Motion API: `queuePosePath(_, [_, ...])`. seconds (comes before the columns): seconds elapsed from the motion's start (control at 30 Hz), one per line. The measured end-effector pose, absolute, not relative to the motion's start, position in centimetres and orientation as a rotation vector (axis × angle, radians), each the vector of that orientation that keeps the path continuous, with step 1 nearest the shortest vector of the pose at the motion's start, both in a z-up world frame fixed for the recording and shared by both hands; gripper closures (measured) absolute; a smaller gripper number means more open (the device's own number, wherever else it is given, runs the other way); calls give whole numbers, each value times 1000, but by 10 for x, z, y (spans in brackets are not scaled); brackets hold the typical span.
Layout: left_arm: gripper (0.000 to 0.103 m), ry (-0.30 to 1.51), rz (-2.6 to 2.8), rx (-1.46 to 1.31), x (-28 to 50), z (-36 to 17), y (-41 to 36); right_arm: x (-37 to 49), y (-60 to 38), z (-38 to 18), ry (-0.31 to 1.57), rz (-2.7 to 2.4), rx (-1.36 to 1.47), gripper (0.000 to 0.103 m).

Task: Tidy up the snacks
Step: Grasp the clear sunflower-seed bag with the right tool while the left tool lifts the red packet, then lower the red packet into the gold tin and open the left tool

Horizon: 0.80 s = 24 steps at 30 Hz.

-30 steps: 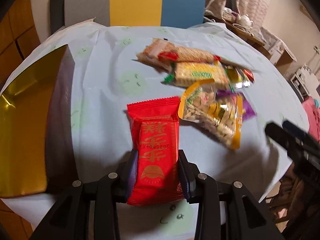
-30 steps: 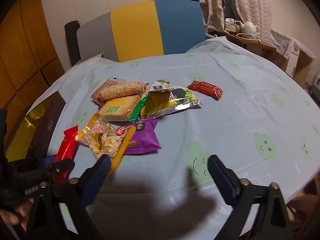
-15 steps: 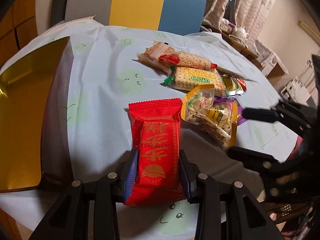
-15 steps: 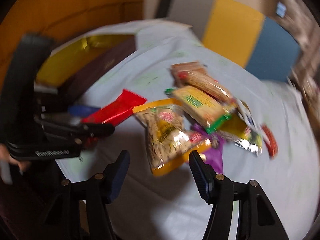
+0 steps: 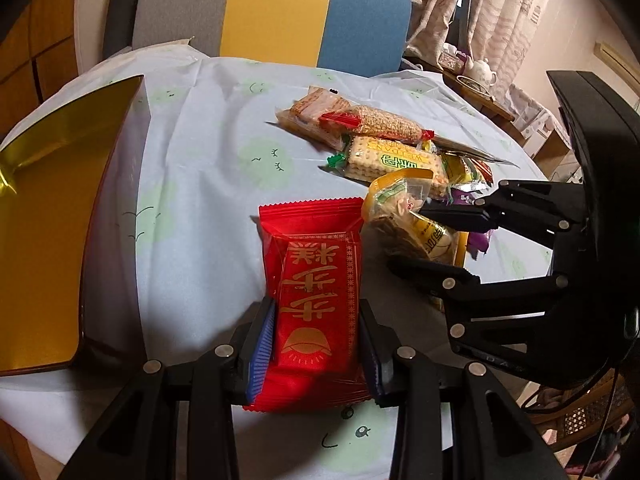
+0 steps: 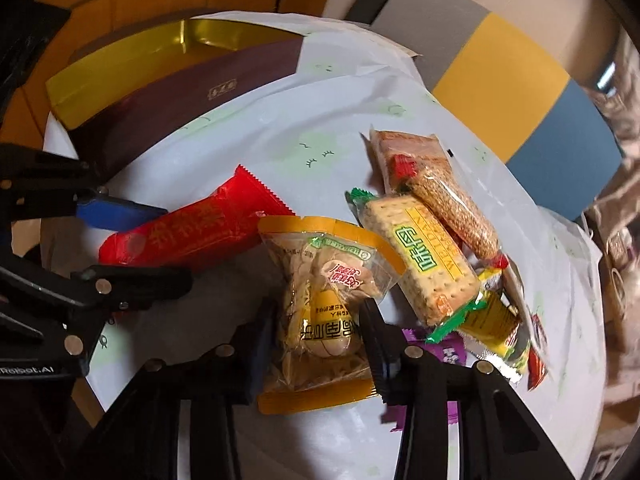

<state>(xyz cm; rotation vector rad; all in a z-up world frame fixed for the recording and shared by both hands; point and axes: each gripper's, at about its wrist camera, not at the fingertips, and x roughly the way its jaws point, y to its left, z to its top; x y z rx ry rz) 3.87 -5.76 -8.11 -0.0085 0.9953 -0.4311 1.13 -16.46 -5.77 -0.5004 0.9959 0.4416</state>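
Jaws: left gripper (image 5: 316,344) was clamped on the red packet (image 5: 318,280); right gripper (image 6: 318,336) had just been closing around the yellow-edged packet (image 6: 324,292) on the table (image 5: 208,168). Gold box (image 5: 48,220) lay left. Slippery film risked being dropped.

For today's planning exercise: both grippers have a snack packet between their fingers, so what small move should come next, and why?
Probably lift the red foil packet, clamped in the left gripper, toward the open gold-lined box. The right gripper, jaws just closing, pinches the clear yellow-edged packet.
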Motion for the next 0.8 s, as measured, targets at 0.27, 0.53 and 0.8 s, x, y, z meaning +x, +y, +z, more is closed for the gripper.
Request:
queuePosePath(0.27, [65,997,-445,-36,38,-71,-52,11,-170,-61,1005,413,-430,59])
queuePosePath(0.53, [65,899,-464,-99,29,-24,-34,8,-168,-62,999,389,-421,59])
queuePosePath(0.8, [65,834,-344,-289,48,21,37,8,-168,-62,1007,361,-402,59])
